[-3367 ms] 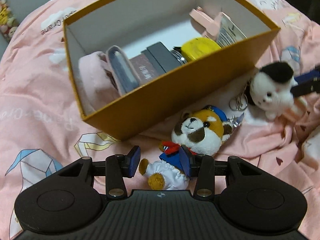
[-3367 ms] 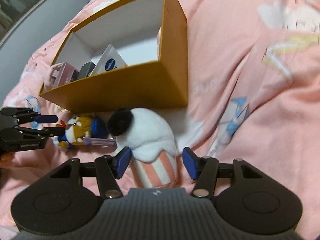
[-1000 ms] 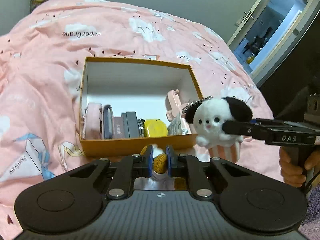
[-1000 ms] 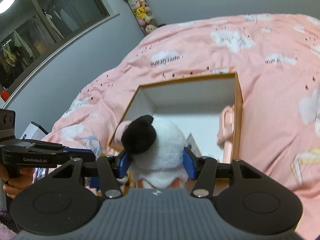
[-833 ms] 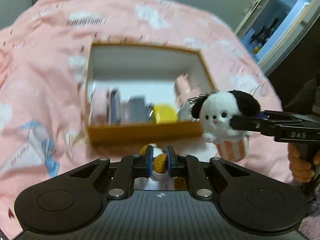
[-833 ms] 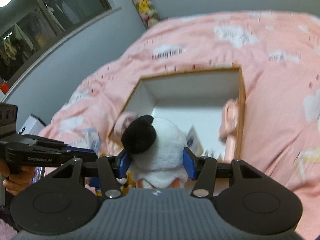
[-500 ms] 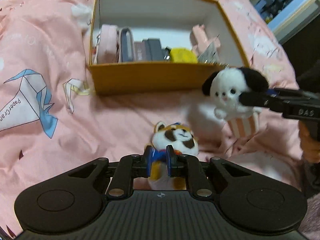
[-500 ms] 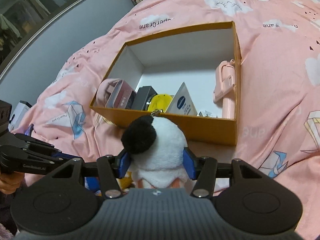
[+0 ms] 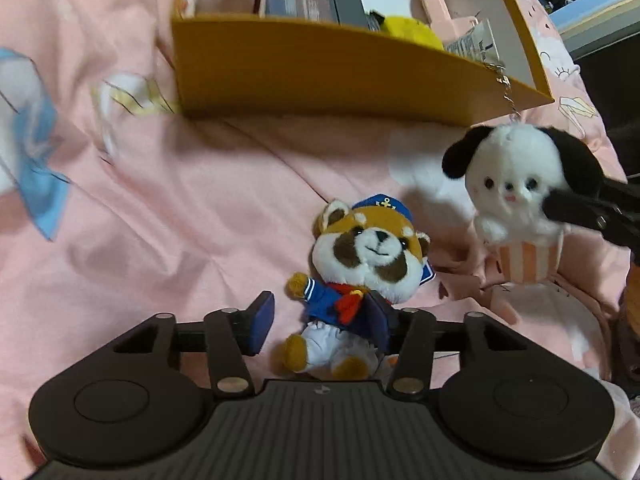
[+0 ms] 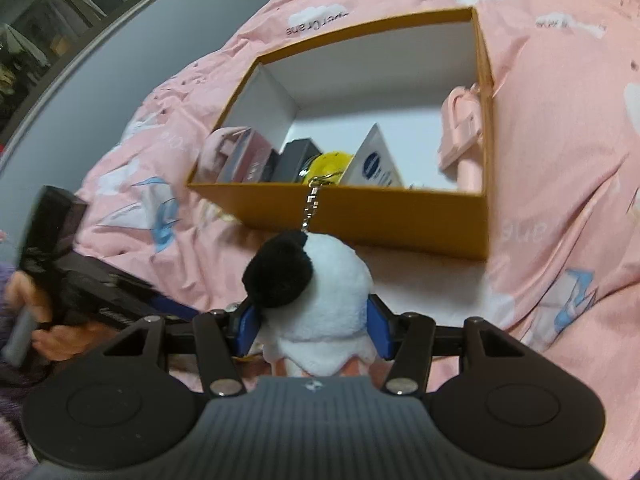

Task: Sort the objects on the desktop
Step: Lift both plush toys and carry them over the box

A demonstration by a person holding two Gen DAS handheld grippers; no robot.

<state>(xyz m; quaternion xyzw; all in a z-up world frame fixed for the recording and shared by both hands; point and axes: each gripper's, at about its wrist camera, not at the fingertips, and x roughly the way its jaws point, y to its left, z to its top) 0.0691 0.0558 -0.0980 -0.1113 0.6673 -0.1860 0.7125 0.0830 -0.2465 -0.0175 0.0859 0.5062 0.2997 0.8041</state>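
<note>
Your left claw (image 9: 320, 326) is opening around the small plush red panda in a blue sailor suit and cap (image 9: 360, 276), which lies on its back on the pink printed bedspread (image 9: 160, 220), just in front of the orange-brown cardboard box with a white inside (image 9: 320, 68). The claw's left pad stands clear of the toy; the right pad is at the toy's side, and you cannot tell from here whether it touches. Your right claw (image 10: 312, 330) is clenched on the white plush puppy with black ears sitting in a pink-striped cup (image 10: 320, 300), both blue pads pressed into its sides, and holds it above the bedspread in front of the box's near wall, to the right of the panda. The puppy's metal keychain (image 10: 314, 204) stands up across that near wall. Inside the box, along the near wall, sit a pink pouch (image 10: 224, 152), a few dark flat cases (image 10: 296, 160), a round yellow item (image 10: 328, 164), a white sachet with a blue round logo (image 10: 374, 164) and, against the box's right wall, a pale pink clip-like gadget (image 10: 464, 136).
</note>
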